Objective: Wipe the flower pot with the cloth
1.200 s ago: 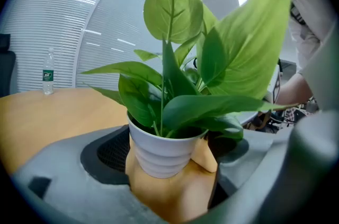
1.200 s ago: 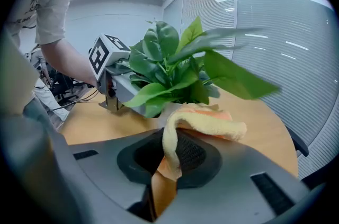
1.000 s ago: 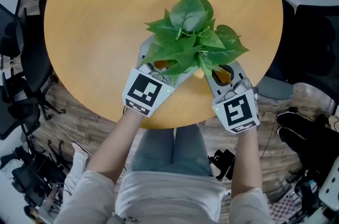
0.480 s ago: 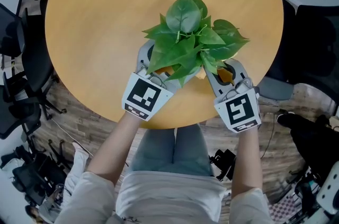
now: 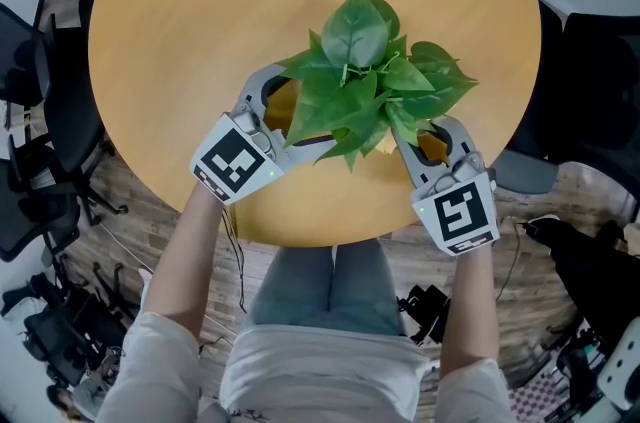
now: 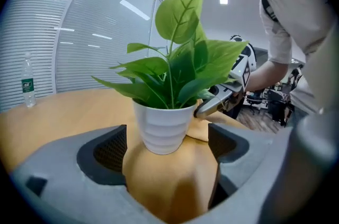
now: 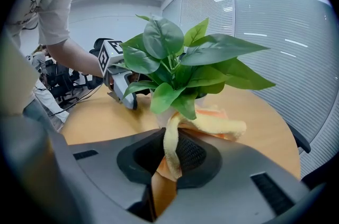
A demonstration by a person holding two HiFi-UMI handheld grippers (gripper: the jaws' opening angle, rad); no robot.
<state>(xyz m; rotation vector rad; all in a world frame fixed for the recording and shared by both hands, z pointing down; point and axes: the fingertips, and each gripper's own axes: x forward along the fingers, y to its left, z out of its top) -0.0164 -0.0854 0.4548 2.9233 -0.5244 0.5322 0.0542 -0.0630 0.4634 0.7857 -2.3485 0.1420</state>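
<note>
- Right gripper (image 7: 168, 162): grey, matte, its jaws closed on one end of the cloth (image 7: 214, 125).
- Cloth: yellow-orange and fluffy. A twisted strand rises from the jaws to the pot; the rest lies bunched at the pot's base, long axis across the right gripper view.
- Left gripper (image 6: 167, 157): jaws wide apart with mesh-textured pads, holding nothing, with the pot just ahead of the gap and untouched.
- Pot (image 6: 161, 127): white, round, ribbed in horizontal bands and tapering downward. It stands upright near the surface's near edge.
- Leaves (image 5: 360, 71): broad, smooth and green, spreading over the pot.
- Surface (image 5: 200, 1): round, tan, wood-look.
- Bottle (image 6: 27, 82): clear, upright, far off.
</note>
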